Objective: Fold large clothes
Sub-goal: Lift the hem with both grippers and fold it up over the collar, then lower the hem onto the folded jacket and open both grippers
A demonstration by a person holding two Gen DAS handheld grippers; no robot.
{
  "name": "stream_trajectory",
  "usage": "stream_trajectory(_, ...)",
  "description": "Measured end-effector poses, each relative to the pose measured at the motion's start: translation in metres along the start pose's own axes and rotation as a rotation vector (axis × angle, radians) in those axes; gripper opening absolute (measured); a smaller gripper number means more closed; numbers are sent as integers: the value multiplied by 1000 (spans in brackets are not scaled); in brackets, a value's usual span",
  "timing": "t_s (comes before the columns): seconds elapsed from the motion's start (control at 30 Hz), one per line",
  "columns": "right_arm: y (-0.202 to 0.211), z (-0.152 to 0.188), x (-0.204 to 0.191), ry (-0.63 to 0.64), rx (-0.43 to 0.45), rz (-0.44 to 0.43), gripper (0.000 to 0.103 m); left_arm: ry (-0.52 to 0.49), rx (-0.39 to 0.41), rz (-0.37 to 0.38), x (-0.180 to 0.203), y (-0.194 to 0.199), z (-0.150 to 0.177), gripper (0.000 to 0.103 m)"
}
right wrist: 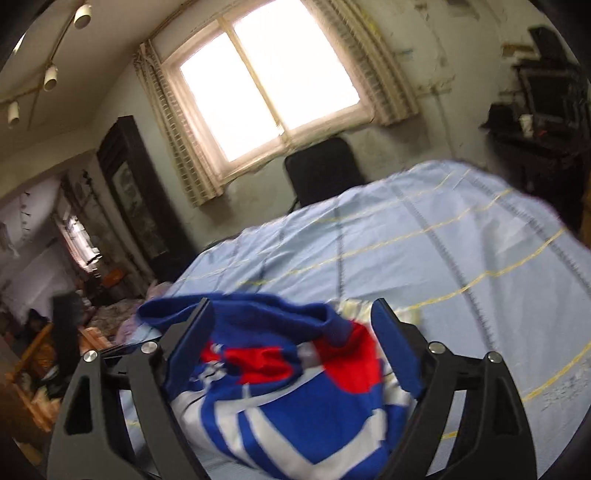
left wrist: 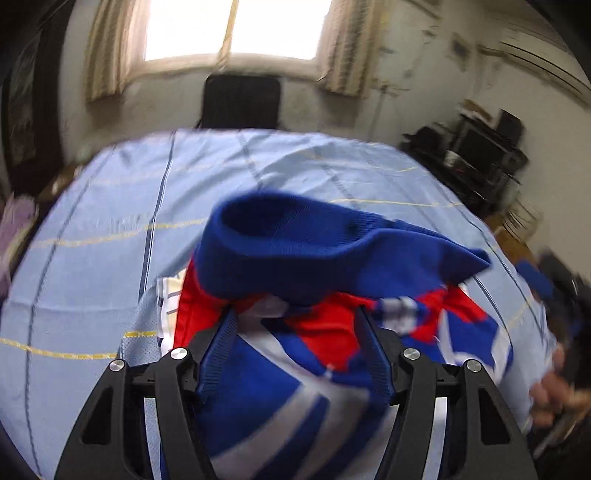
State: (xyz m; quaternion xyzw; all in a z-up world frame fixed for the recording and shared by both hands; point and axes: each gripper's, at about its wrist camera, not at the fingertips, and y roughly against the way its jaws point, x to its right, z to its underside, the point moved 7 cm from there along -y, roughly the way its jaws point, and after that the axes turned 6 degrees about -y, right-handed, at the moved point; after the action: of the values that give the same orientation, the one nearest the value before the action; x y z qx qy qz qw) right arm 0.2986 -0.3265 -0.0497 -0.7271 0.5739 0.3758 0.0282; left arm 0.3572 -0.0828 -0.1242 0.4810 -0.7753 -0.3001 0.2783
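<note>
A blue, red and white knit sweater (left wrist: 288, 254) lies bunched on a light blue sheet (left wrist: 110, 206). My left gripper (left wrist: 295, 314) is open with its jaws wide, just over the near part of the sweater; cloth sits between the fingers, not pinched. In the right wrist view the same sweater (right wrist: 295, 398) lies heaped between the wide jaws of my right gripper (right wrist: 291, 310), which is open too. The sweater's blue ribbed hem (left wrist: 280, 225) stands up as a loop. The sheet also shows in the right wrist view (right wrist: 443, 251).
A black chair (left wrist: 240, 99) stands at the far edge under a bright window (left wrist: 236, 26). Dark shelves with clutter (left wrist: 476, 155) stand at the right. A tall dark cabinet (right wrist: 136, 192) and a cluttered room lie left. A hand (left wrist: 550, 395) shows at the right edge.
</note>
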Motion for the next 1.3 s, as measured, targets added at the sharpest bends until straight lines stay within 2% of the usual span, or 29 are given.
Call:
stream_trajectory(0.03,-8,4,-1,1,-52,14,83,52,-34,5,-9,-10,-2,66)
stream_trajectory(0.1,-21,13,-7,38,-126,22,74,122,-84,12,-22,-27,-4,66)
stream_trajectory(0.2,-48,27,-29,166,-227,76,74,176,-110,-19,-42,-44,0,73)
stream_trajectory(0.27,-76,29,-34,208,-290,124,74,212,-118,12,-52,-54,5,76)
stream_trajectory(0.33,-110,29,-24,183,-345,194,74,200,-94,41,-54,-53,6,75)
stream_trajectory(0.43,-148,36,11,42,-408,259,69,169,-80,19,-51,-52,6,75)
stream_trajectory(0.47,-154,40,21,-7,-401,243,70,149,-77,4,-49,-53,6,76)
stream_trajectory(0.5,-154,40,22,16,-368,239,70,140,-76,-5,-48,-54,5,76)
stream_trajectory(0.57,-155,43,17,109,-367,277,70,123,-76,-22,-47,-56,5,77)
stream_trajectory(0.63,-155,44,18,98,-358,266,71,121,-80,-35,-47,-54,6,77)
stream_trajectory(0.7,-154,44,19,99,-359,252,71,127,-79,-56,-47,-42,6,76)
stream_trajectory(0.77,-150,39,19,66,-340,237,70,117,-28,-65,-42,-18,1,75)
stream_trajectory(0.87,-121,23,14,21,-242,217,66,120,32,-27,-25,14,-4,75)
stream_trajectory(0.93,-102,11,3,23,-200,199,65,117,36,-1,-11,26,-2,75)
stream_trajectory(1.0,-72,6,-10,9,-163,141,66,88,31,-12,2,31,0,75)
stream_trajectory(1.03,-61,7,-15,-10,-175,94,70,74,28,-31,7,32,1,75)
stream_trajectory(1.1,-45,12,-21,-39,-199,66,90,62,13,-66,14,33,7,75)
stream_trajectory(1.17,-30,18,-21,-47,-196,66,92,73,8,-52,15,32,12,76)
stream_trajectory(1.3,-23,39,-20,-24,-250,106,92,142,-16,-35,-1,17,24,76)
